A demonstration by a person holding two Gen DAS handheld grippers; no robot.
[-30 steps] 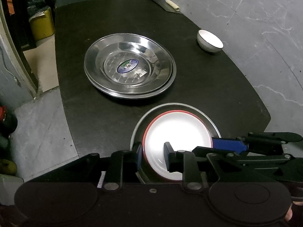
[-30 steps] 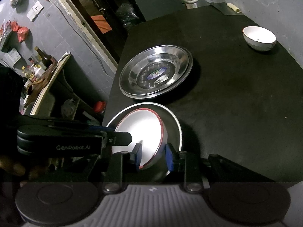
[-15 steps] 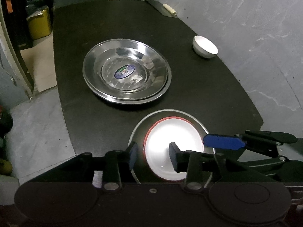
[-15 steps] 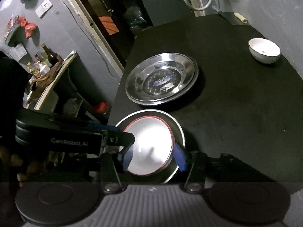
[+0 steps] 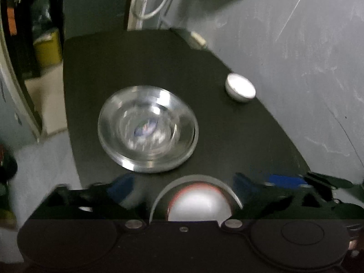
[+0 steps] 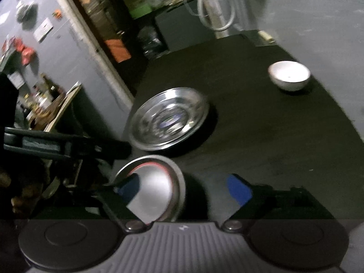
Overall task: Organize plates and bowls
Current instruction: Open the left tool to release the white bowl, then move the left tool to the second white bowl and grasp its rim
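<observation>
Both tongs just spread off red-rimmed plate, left tongs, right tongs, black table.

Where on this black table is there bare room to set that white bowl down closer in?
Bare table lies between the white bowl, the steel plate stack and the right gripper. The near corner is crowded: the red-rimmed plate sits in a steel plate, with the left gripper above.

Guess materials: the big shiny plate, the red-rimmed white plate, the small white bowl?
Big shiny round plate: polished metal, probably steel; mirror glints and rolled rim. Red-rimmed white plate: smooth glossy white, maybe melamine or ceramic; unclear. It sits in a thin metal dish. Small white bowl: glazed ceramic by its sheen, likely.
</observation>
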